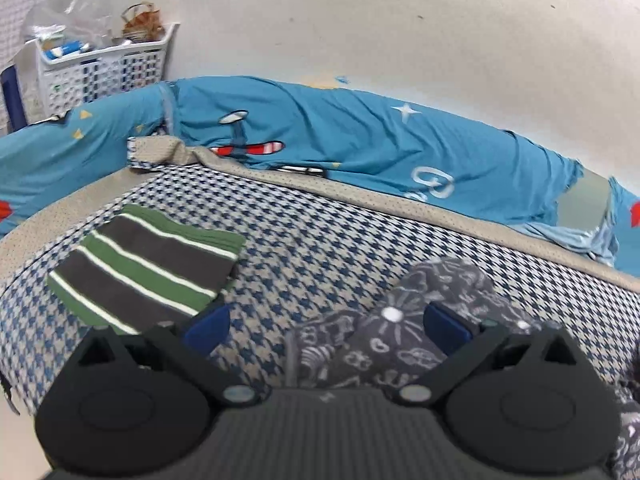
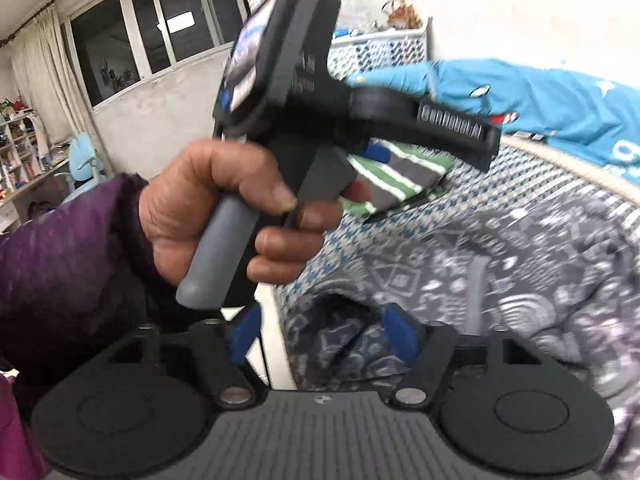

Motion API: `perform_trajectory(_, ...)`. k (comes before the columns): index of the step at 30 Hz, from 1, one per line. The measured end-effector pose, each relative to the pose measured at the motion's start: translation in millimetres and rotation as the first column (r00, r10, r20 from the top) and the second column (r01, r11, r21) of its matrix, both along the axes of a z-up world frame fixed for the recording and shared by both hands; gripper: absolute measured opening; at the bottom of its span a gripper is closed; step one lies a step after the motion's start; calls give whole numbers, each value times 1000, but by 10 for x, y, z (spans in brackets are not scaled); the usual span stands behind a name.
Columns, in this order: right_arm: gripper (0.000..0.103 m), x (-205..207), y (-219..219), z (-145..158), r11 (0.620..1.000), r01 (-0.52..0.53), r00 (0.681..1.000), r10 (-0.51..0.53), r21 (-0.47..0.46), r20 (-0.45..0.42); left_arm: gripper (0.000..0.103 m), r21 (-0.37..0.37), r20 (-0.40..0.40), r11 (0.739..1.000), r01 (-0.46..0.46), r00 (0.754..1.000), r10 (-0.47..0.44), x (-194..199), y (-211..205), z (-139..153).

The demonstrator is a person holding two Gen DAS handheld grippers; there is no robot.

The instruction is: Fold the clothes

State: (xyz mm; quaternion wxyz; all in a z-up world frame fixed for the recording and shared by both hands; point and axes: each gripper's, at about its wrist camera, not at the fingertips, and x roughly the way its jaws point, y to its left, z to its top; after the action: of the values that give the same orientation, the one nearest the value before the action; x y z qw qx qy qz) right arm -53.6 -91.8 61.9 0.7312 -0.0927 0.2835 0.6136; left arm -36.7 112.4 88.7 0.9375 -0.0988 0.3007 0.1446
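A dark grey garment with a white doodle print (image 1: 404, 344) lies bunched on the houndstooth bed cover (image 1: 320, 248). My left gripper (image 1: 326, 326) is open wide. Its right pad rests against the bunch and its left pad hangs over bare cover. A folded green, grey and white striped garment (image 1: 148, 264) lies flat at the left. In the right wrist view the same patterned garment (image 2: 500, 248) spreads to the right. My right gripper (image 2: 322, 334) is open, with a fold of that cloth between its fingers near the bed's edge. A hand (image 2: 224, 208) in a purple sleeve holds the left gripper's handle, above the striped garment (image 2: 400, 180).
A blue cartoon-print sheet (image 1: 360, 140) runs along the white wall behind the bed. A white laundry basket (image 1: 104, 68) with bags stands at the back left. Past the bed's edge are a window (image 2: 132, 48), a blue chair (image 2: 84, 164) and shelves.
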Motion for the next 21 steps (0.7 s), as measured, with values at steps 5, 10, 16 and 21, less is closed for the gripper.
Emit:
perform_trajectory(5, 72, 28, -259, 188, 999, 37, 997, -38, 22, 71, 103, 23, -36, 999, 35, 999, -35, 96, -181, -94)
perform_trajectory(10, 72, 195, -633, 345, 986, 157, 981, -162, 52, 109, 103, 44, -69, 998, 37, 997, -34, 173, -275, -163)
perform_trajectory(16, 72, 507, -930, 389, 949, 309, 943, -314, 56, 113, 103, 54, -111, 998, 30, 994, -24, 260, -310, -222)
perform_trajectory(21, 72, 771, -1033, 283, 917, 399, 912, -399, 11, 96, 103, 107, -152, 994, 13, 988, 3, 317, -313, -288)
